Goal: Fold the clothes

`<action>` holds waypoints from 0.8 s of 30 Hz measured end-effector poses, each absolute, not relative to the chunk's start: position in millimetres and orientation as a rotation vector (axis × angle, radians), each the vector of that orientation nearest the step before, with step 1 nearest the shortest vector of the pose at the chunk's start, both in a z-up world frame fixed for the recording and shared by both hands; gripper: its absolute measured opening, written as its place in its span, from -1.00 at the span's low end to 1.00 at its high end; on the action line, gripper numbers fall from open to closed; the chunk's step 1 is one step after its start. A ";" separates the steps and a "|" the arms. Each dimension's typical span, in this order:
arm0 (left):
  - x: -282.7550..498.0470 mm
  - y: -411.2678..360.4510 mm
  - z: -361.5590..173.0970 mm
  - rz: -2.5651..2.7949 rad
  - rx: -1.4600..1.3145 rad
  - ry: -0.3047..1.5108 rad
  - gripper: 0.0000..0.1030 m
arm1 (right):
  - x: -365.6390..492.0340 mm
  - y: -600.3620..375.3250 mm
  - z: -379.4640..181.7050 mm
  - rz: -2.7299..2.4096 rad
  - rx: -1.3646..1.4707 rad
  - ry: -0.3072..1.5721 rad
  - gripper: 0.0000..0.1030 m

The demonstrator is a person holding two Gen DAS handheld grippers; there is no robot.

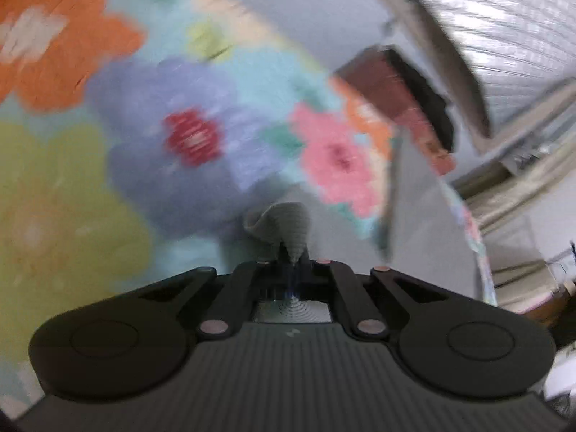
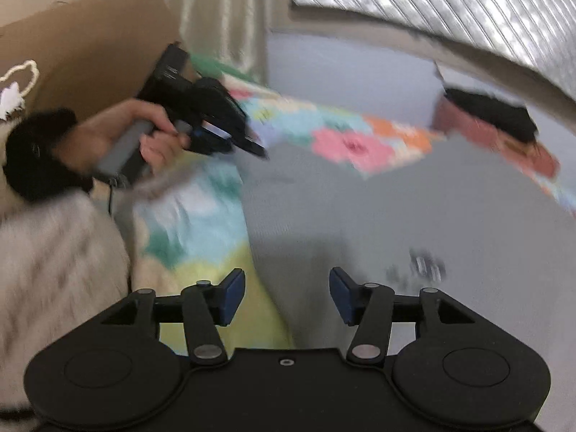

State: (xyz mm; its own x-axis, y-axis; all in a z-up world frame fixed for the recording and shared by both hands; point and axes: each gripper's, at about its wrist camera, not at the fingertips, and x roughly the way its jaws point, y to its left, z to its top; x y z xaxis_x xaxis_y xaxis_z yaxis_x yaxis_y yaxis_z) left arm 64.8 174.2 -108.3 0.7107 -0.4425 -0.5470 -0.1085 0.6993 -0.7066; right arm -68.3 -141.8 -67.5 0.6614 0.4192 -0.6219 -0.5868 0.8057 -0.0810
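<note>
A grey garment (image 2: 378, 208) lies spread on a flower-patterned cover (image 2: 201, 230). My left gripper (image 1: 293, 257) is shut on a bunched edge of the grey garment (image 1: 284, 225), with the cover (image 1: 144, 115) blurred behind it. In the right wrist view the left gripper (image 2: 257, 149) is held in a hand at the garment's far left corner. My right gripper (image 2: 286, 297) is open and empty, low over the garment's near left edge, its blue pads (image 2: 232, 297) wide apart.
A red and black item (image 2: 496, 126) lies at the far right of the cover; it also shows in the left wrist view (image 1: 403, 104). A tan cushion (image 2: 79, 46) and a white fluffy sleeve (image 2: 54, 262) are on the left. A window with blinds (image 2: 450, 3) is behind.
</note>
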 end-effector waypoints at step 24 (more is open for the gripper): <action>62.7 128.6 -83.4 -0.379 -0.573 0.792 -0.27 | 80.9 -206.7 -92.4 0.327 0.271 0.678 -0.93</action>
State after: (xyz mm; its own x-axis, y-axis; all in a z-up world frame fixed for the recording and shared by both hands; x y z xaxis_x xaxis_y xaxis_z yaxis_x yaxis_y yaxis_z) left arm 62.7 128.6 -83.4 0.6483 -0.5204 -0.5559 0.1064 0.7848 -0.6106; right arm 80.9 -206.7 -92.4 0.7311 0.3808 -0.5661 -0.2063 0.9143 0.3486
